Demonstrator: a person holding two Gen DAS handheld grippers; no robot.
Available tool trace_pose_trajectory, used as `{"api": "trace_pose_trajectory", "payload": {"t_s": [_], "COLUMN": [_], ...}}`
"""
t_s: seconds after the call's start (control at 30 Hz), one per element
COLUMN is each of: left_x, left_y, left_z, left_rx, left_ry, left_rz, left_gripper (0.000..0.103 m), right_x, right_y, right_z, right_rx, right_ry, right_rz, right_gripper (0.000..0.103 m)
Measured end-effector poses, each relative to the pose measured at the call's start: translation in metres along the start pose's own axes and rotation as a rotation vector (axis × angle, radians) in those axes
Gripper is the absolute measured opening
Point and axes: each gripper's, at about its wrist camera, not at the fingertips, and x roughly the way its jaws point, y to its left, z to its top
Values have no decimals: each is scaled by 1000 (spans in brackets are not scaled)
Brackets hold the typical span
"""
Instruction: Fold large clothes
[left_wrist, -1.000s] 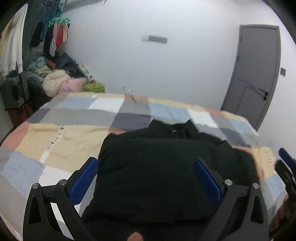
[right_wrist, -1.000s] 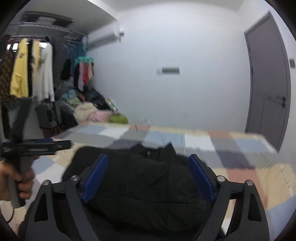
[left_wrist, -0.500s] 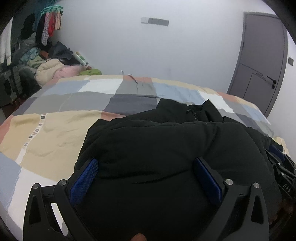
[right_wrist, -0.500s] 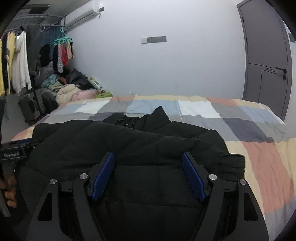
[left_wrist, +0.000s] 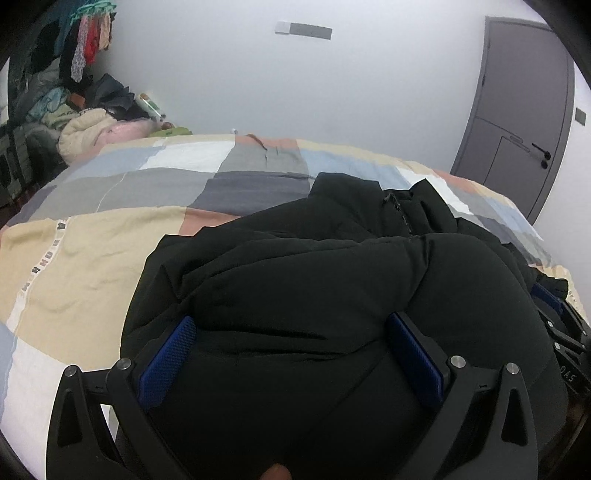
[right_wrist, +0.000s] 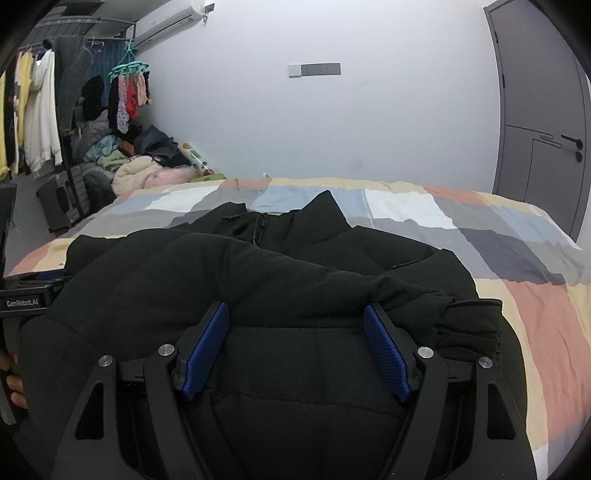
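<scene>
A black jacket (left_wrist: 314, 295) lies bunched on the patchwork quilt (left_wrist: 92, 236). Both grippers, left (left_wrist: 291, 354) and right (right_wrist: 295, 347), hover spread wide over the jacket, grasping nothing.

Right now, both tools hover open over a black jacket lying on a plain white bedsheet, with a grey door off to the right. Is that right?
Not quite: the cover is a patchwork of coloured blocks, not plain white, as the right wrist view shows. The rest holds: the black jacket, the left tool and right tool open above it, the grey door at right.
</scene>
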Motion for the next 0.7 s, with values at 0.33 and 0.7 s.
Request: {"api": "trace_pose_trajectory", "payload": {"t_s": [0.33,0.7], "left_x": [-16,-142], "left_y": [-8,-42], "left_z": [2,34], "left_rx": [18,24], "left_ry": [22,-80], "left_rz": [43,17], "left_gripper": [103,103], "right_x": [-6,-123], "right_y": [-1,24], "right_z": [5,44], "right_rx": [26,-2], "right_ry": [74,20], "right_rz": [1,24], "right_gripper": [74,74]}}
